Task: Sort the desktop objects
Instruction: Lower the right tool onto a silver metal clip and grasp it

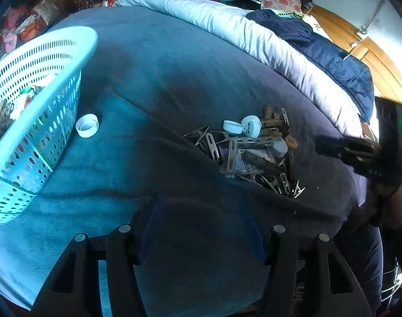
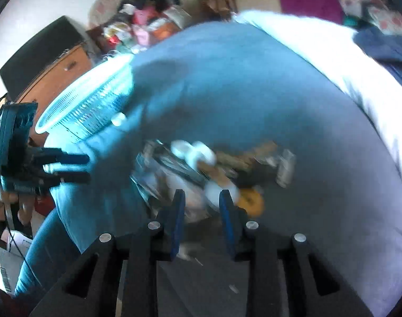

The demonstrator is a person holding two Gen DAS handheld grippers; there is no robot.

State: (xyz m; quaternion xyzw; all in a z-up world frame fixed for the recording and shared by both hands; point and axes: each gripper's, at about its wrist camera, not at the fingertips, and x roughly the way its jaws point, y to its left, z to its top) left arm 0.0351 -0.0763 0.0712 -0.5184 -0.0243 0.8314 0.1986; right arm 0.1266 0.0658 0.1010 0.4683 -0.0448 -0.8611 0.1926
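- The left gripper [image 1: 201, 227] hovers low over the blue blanket [image 1: 174, 79], its jaws wide apart and holding nothing; the right gripper [image 2: 202, 206], blurred in its own view, has its jaws partly apart just above the pile, gripping nothing visible.
- The blanket spreads broad and bare between basket and pile, bounded at the far edge by a white quilt [image 1: 227, 23].
- A turquoise perforated basket [image 1: 55, 52] sits at the left edge, already holding some items.
- A heap of metal clips, wooden pegs and white caps [image 1: 253, 148] lies right of centre.
- One white bottle cap [image 1: 87, 125] lies alone just beside the basket.
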